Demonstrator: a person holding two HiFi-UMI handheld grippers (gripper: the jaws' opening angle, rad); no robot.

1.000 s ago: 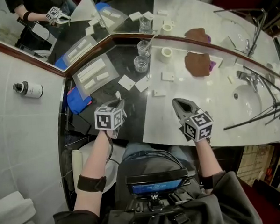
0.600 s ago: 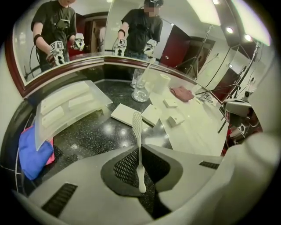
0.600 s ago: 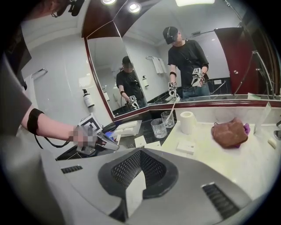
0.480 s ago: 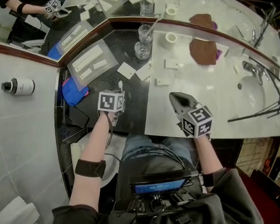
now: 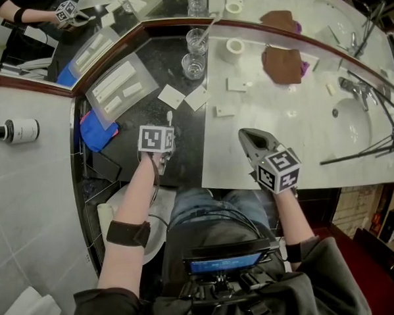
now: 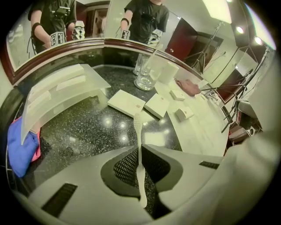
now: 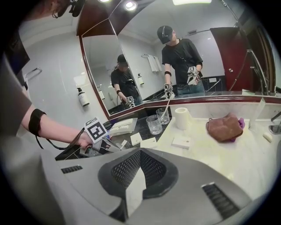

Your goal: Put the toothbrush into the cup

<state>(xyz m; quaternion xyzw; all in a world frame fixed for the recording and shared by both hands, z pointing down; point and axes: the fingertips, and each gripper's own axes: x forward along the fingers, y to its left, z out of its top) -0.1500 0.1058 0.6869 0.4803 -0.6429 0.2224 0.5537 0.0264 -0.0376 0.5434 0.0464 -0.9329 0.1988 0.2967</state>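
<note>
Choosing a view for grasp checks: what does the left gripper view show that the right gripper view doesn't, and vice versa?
Left gripper view only: the left gripper shut on the white toothbrush, and a blue cloth. Right gripper view only: the right gripper, fingers shut and empty, the left gripper's marker cube, and a wall bottle. Both: the two glasses, the brown cloth, and small white boxes.
</note>
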